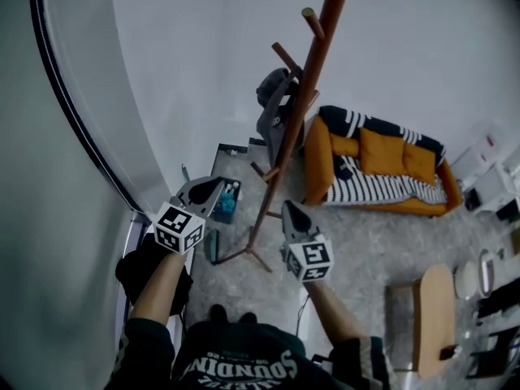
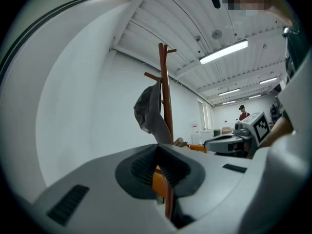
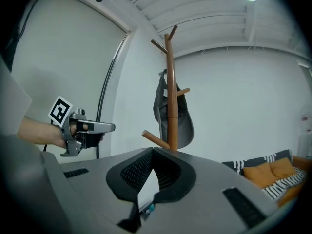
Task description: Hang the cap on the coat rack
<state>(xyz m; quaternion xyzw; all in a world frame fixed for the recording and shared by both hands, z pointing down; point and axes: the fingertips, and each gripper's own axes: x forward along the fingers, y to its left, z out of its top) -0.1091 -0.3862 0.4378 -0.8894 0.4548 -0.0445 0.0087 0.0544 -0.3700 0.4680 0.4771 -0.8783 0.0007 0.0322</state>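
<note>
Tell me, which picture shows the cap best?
The right gripper view: the cap hangs big and clear, though the rack crosses it. The left gripper view shows it side-on; the head view shows it small, from above.

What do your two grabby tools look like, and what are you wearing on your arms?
The left tool and the right tool are both grey with pointed noses and dark ribbed pads inside. Each one carries a white cube printed with black square markers. The sleeves are dark and short, part of a dark shirt with white lettering.
</note>
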